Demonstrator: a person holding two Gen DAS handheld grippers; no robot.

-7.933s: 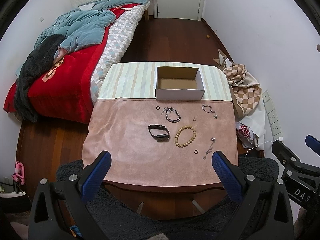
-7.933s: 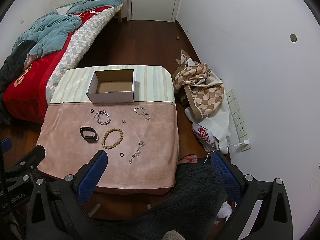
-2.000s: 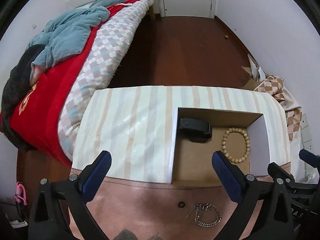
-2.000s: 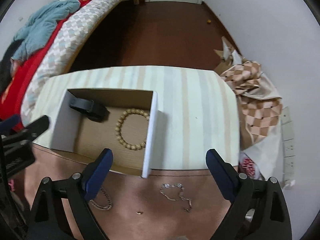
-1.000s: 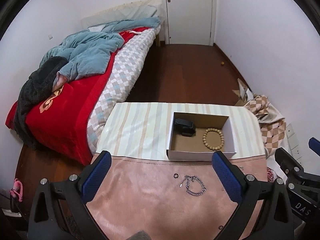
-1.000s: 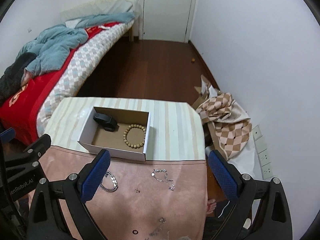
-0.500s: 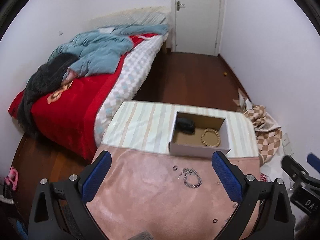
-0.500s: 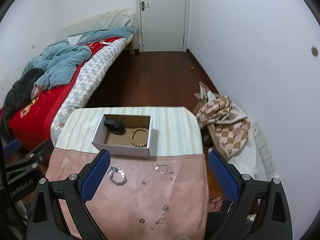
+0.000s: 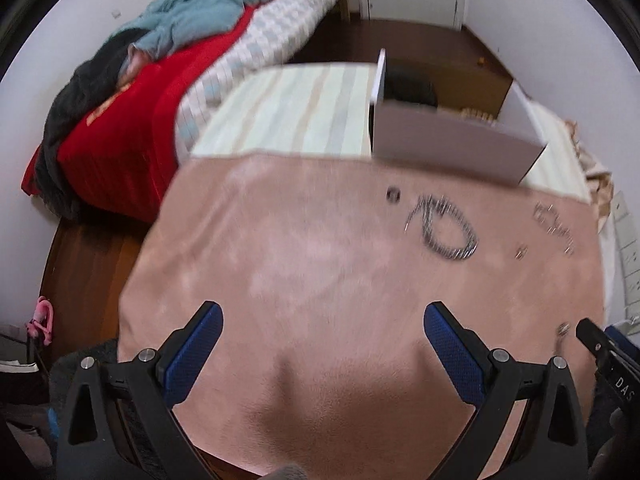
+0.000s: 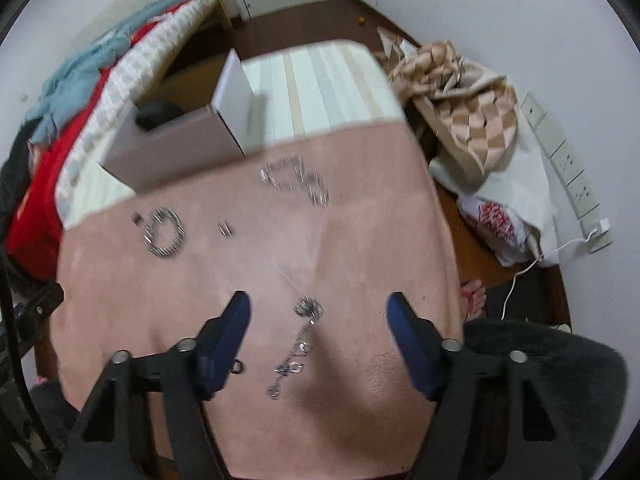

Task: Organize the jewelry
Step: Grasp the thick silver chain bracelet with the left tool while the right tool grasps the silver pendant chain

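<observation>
The white box stands at the table's far side and holds the black band and the bead bracelet; it also shows in the right wrist view. A silver chain bracelet, a small dark ring, a tiny earring and a thin silver chain lie on the pink cloth. My right gripper is open, low over a silver pendant chain that lies between its fingers. My left gripper is open and empty over bare cloth.
A small dark ring lies by the right gripper's left finger. A bed with red and blue covers is to the left. Checked fabric and bags lie on the floor to the right, by wall sockets.
Both grippers have dropped from high above the table to low over the pink cloth. The right gripper now straddles the pendant chain. Both views are motion-blurred.
</observation>
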